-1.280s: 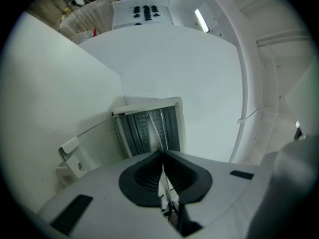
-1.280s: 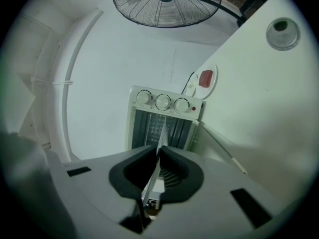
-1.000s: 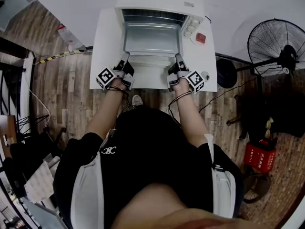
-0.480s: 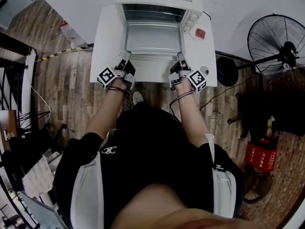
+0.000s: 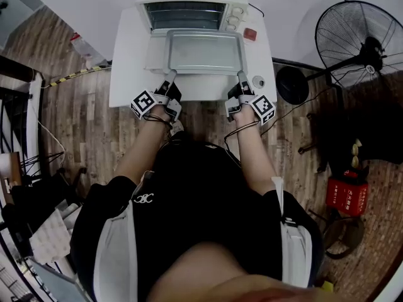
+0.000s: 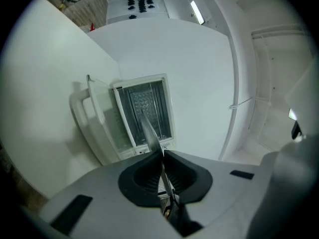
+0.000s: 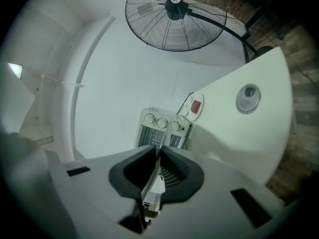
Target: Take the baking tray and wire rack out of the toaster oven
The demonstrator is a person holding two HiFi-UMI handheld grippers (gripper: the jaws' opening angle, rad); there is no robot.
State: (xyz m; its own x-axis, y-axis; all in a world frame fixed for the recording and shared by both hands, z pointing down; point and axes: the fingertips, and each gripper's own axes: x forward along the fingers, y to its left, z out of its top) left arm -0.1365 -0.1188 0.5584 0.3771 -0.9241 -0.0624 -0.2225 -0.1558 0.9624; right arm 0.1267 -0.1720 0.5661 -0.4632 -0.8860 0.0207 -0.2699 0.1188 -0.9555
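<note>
A white toaster oven (image 5: 189, 2) stands at the back of a white table (image 5: 126, 74) with its door down. The metal baking tray (image 5: 204, 52) lies level in front of the oven mouth, over the door. My left gripper (image 5: 170, 76) is shut on the tray's near left edge and my right gripper (image 5: 241, 78) on its near right edge. In the left gripper view the tray (image 6: 148, 128) runs edge-on from between the jaws of the gripper (image 6: 162, 156) toward the oven (image 6: 142, 108), where thin rack bars show inside. In the right gripper view the gripper (image 7: 158, 153) pinches the tray edge (image 7: 153, 176).
A red switch box (image 5: 250, 34) and a small round disc (image 5: 257, 82) sit on the table to the right of the oven. A standing fan (image 5: 362, 43) is on the floor at the right, with a red box (image 5: 343, 197) nearer.
The tray has slid out of the oven toward me. Both grippers have drawn back with it, still closed on its near edge.
</note>
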